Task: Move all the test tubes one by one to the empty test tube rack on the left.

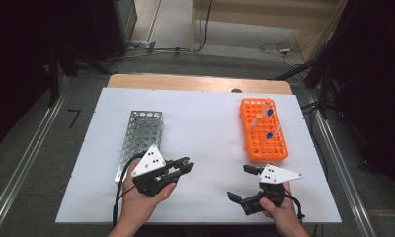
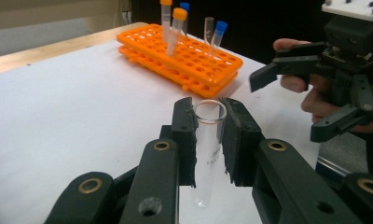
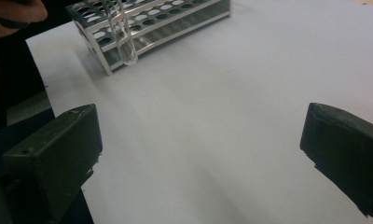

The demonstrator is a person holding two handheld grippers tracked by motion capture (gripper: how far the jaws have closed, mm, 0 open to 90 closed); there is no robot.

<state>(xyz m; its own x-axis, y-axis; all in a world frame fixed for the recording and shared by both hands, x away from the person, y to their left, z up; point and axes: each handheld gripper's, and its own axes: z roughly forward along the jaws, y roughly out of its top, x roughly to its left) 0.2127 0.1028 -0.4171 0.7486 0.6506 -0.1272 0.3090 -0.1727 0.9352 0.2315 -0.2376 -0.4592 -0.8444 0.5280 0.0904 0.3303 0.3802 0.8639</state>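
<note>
Two hand-held grippers over a white surface (image 1: 205, 128) with two tube racks.

One metal rack (image 1: 138, 140) lies at left and one orange rack (image 1: 262, 143) at right, holding four tubes (image 2: 168, 21), two orange-capped, two blue-capped. The left gripper (image 2: 208, 140) has its jaws clamped on one clear, uncapped tube (image 2: 207, 154), held upright above the surface near the metal rack. The right gripper (image 1: 242, 182) has its jaws wide apart with nothing between them.

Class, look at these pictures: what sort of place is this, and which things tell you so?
Probably a lab-style workbench: an orange tube rack with capped tubes, a metal rack, and a clear glass test tube on a white table.
</note>
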